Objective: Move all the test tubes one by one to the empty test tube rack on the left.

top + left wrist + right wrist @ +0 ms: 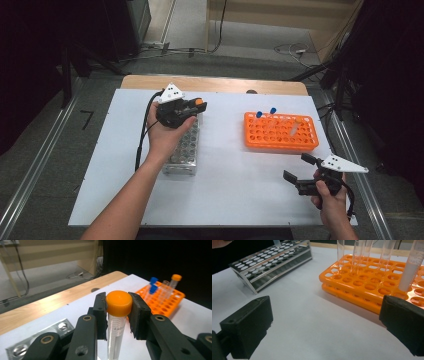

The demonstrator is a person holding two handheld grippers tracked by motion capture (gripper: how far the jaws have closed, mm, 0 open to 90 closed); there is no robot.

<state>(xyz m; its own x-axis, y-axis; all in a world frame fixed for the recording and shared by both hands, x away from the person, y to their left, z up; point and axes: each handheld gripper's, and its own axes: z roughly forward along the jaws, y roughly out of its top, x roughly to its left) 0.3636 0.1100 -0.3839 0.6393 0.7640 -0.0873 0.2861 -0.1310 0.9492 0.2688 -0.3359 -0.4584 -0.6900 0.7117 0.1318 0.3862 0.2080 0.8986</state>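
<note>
The left gripper [119, 315] was clamped on an orange-capped tube [117, 315] just under the cap, held at the upper left of the high view above the far end of the metal rack [184, 150]. I judged a straight, vertical descent over one hole best. The right gripper [299, 169] stood wide and empty at the lower right, well apart from the orange rack [281, 132], leaving bare table [235, 175] between.

White table [235, 175], steel rack [185, 150] left, orange rack [280, 134] right
</note>
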